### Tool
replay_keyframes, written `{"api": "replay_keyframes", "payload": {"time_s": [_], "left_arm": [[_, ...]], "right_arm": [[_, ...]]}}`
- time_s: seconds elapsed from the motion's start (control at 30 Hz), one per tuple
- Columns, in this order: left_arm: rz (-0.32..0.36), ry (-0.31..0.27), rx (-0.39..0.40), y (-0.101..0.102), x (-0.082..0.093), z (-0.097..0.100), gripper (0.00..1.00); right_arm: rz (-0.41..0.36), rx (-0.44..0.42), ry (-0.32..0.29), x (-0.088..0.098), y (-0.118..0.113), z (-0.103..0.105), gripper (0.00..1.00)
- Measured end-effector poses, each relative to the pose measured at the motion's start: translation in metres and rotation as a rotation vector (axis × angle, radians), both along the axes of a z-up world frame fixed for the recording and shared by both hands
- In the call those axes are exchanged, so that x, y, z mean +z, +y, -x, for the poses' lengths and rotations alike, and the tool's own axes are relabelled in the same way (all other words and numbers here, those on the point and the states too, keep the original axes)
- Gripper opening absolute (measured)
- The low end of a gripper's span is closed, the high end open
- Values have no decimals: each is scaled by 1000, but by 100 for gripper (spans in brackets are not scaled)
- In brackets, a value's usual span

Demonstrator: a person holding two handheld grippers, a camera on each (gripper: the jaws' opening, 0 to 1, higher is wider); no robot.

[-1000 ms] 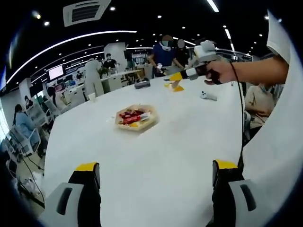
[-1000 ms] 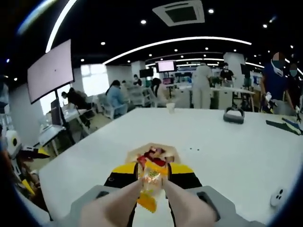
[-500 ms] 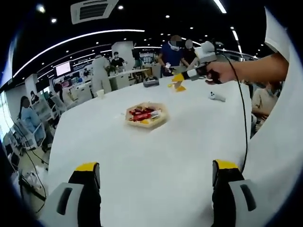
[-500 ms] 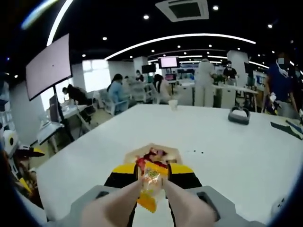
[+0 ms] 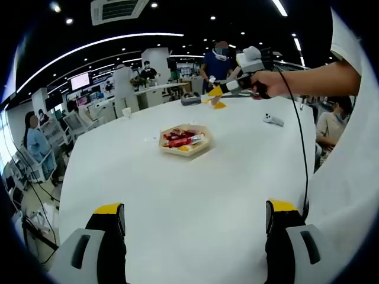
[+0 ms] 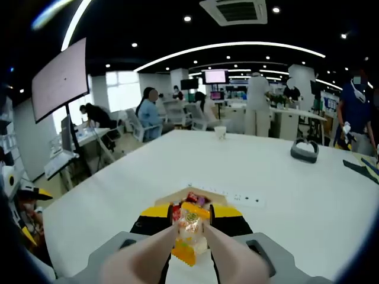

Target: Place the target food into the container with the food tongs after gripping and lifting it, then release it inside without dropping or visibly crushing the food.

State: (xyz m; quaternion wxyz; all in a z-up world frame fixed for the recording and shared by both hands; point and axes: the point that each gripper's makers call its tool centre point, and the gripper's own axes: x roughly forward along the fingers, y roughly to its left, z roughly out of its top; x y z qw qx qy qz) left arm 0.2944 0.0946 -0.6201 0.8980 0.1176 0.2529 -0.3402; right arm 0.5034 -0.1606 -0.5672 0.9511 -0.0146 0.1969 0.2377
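Right gripper [image 6: 189,220]: jaws closed on the tongs [image 6: 189,254].
Tongs: narrow, pinching a wrapped snack [image 6: 189,228].
Snack: lifted, above the table [image 5: 177,189], just short of the tray [image 5: 185,141].
Left gripper [image 5: 195,236]: jaws wide, idle.
Progress: grip and lift done; carry-over, release left (judged).

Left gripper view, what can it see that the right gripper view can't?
Left gripper view: the left gripper with its jaws wide open, a person's hand out over the table, and a small white controller. Right gripper view: up close, the tongs pinching a wrapped orange snack, plus a big wall screen. Both: the white table and the wooden tray of snacks.
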Motion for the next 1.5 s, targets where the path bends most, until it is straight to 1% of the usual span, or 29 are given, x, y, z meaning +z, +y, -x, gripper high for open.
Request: {"api": "replay_keyframes", "payload": {"time_s": [0.07, 0.1, 0.13, 0.17, 0.27, 0.33, 0.37, 0.4, 0.47, 0.53, 0.57, 0.63, 0.7, 0.77, 0.87, 1.0, 1.03, 1.13, 1.2, 1.27, 1.37, 1.4, 1.43, 1.5], "left_arm": [[-28, -13, -4, 2, -1, -3, 99], [-34, -19, 7, 5, -2, -6, 99], [-27, -18, 20, 6, -1, -8, 99], [-6, -13, 37, 7, 2, -9, 99], [16, -11, 28, 2, 4, -7, 99], [-10, -13, 12, 2, 1, -7, 99], [-24, -18, 17, 4, -1, -8, 99], [-26, -22, 32, 8, -1, -10, 99], [-6, -25, 64, 11, 2, -12, 99], [17, -26, 71, 10, 8, -10, 99], [19, -29, 68, 9, 8, -9, 99], [0, -27, 69, 10, 4, -9, 99], [-5, -27, 80, 12, 3, -10, 99], [7, -22, 94, 13, 5, -11, 99], [12, -31, 88, 11, 10, -9, 99], [-2, -37, 97, 13, 8, -12, 99], [0, -31, 105, 14, 8, -13, 99], [9, -34, 101, 12, 13, -10, 99], [9, -28, 93, 11, 11, -9, 99], [-15, -26, 86, 11, 6, -10, 99], [-16, -22, 85, 12, 7, -12, 99], [-23, -26, 88, 12, 11, -11, 99], [-11, -40, 96, 13, 16, -11, 99], [2, -40, 104, 13, 17, -10, 99]], "right_arm": [[-7, 2, -6, 2, 1, -5, 23], [-11, 2, -8, 3, 2, -8, 23], [-8, 2, -6, 3, 3, -10, 23], [-9, 7, 0, 3, 5, -10, 23], [-2, 16, 1, 5, 8, -12, 23], [2, 18, 0, 3, 8, -17, 23], [2, 19, 1, 2, 8, -19, 23], [-1, 21, 2, 0, 9, -24, 23], [1, 24, 8, -1, 11, -26, 23], [9, 38, 13, -1, 15, -29, 23], [16, 42, 12, 0, 15, -30, 23], [19, 46, 11, -1, 15, -34, 23], [23, 49, 9, -2, 14, -43, 23], [19, 47, 19, -4, 15, -48, 23], [33, 59, 30, -6, 17, -51, 23], [47, 75, 32, -9, 20, -61, 23], [48, 76, 35, -10, 21, -63, 23], [59, 92, 41, -8, 27, -66, 23], [69, 109, 43, -9, 30, -68, 23], [69, 114, 40, -10, 32, -74, 23], [63, 115, 45, -10, 36, -73, 23], [61, 118, 47, -10, 37, -73, 23], [70, 125, 46, -10, 38, -72, 23], [71, 132, 42, -9, 39, -72, 23]]}}
